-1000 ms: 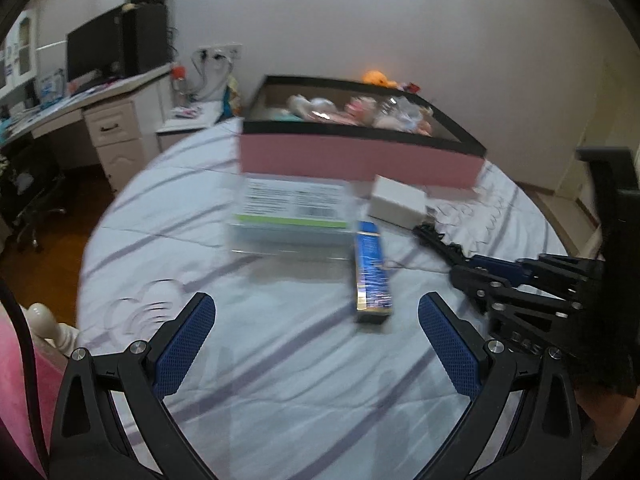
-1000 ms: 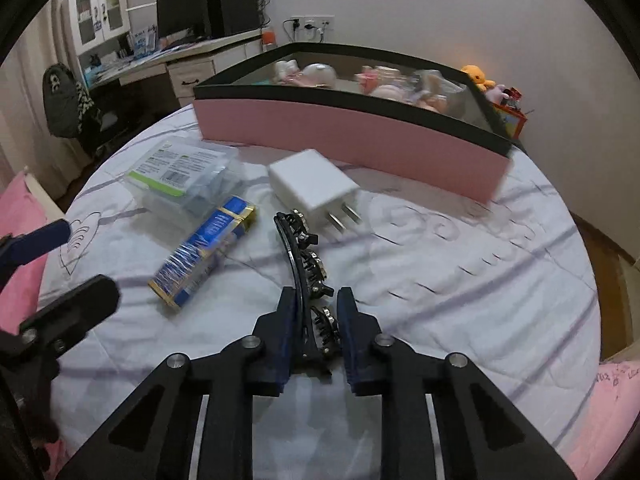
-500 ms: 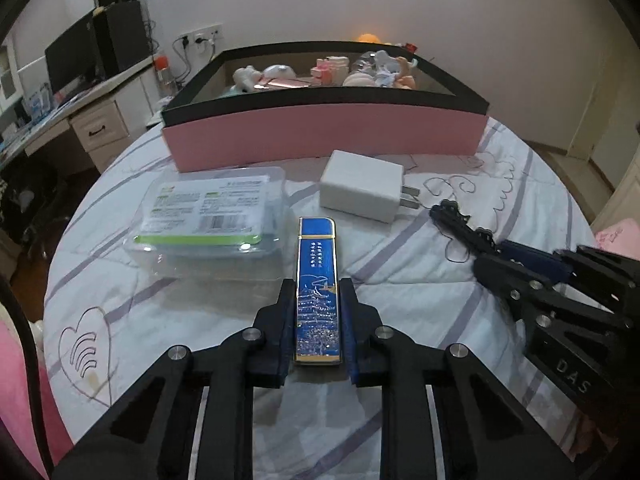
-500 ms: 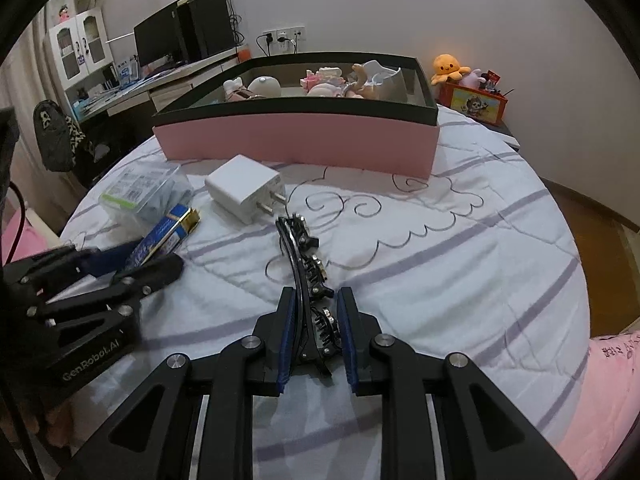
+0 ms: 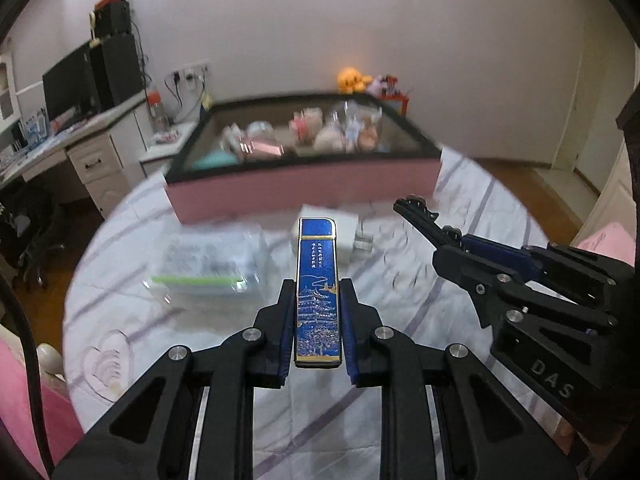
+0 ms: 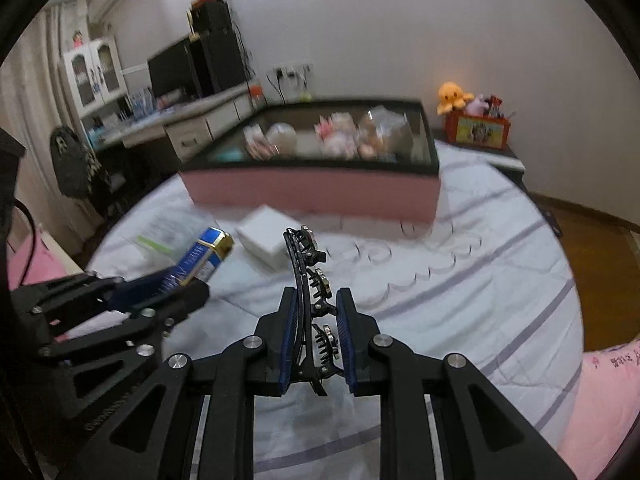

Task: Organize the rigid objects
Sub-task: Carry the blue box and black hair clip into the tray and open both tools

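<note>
- Both held objects have come up off the bedspread (image 5: 400,360) since a second ago, when the left gripper (image 5: 318,320) stood wide open over the blue lighter (image 5: 317,292); its jaws have since closed on it.
- Left gripper: pads press the lighter's two long sides at its near end, the far end jutting forward in the air toward the pink box (image 5: 304,184).
- Right gripper (image 6: 316,332): jaws drawn in on the black hair clip (image 6: 310,276), held at its near end, toothed length curving up and away.
- Handling, as judged: the lighter looks stiff, light and glossy, so it may slip; a hold nearer its middle would steady it. The clip is thin and springy, with small teeth that could snag or bend, so grip its spine.
- Left behind on the bedspread: a white charger (image 6: 266,240) and a clear plastic case (image 5: 208,264), both near the box.
</note>
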The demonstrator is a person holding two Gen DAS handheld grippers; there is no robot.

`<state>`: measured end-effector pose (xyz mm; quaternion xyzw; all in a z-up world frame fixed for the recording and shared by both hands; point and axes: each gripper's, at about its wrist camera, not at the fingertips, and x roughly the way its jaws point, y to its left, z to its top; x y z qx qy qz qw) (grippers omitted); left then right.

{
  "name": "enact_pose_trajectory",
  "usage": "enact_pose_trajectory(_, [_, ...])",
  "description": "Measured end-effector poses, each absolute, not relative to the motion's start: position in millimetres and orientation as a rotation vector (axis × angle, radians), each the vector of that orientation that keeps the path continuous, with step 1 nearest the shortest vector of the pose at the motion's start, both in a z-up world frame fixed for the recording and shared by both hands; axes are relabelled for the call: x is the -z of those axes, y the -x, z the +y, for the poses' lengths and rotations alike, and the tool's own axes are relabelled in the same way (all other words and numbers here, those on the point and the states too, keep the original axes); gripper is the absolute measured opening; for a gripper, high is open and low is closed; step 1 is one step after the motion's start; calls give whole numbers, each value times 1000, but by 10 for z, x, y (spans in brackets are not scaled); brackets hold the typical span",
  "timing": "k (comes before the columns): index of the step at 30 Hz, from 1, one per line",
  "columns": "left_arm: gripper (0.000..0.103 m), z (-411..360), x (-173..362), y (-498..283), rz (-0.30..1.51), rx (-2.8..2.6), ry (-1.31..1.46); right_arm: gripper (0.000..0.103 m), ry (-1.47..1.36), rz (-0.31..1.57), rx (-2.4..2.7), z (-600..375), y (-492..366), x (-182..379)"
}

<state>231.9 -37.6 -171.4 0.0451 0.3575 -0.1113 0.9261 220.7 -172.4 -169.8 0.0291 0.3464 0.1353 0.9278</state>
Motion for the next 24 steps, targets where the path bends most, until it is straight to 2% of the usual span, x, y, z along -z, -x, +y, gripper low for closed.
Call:
enact_pose_trajectory(6, [20,-293,1408,-2334,633,218,-82,20,-41,615,-299,-1626,-2113,1343])
enact_pose_trajectory(14, [20,-247,1255,-2602,626,287,-71,20,-12,571,-320,-1541,-2253,1141])
enact_pose_trajectory(24, [20,-239,1250,-3784,706,283,-111,20,-35,625,-338,-1474,-3274,1115])
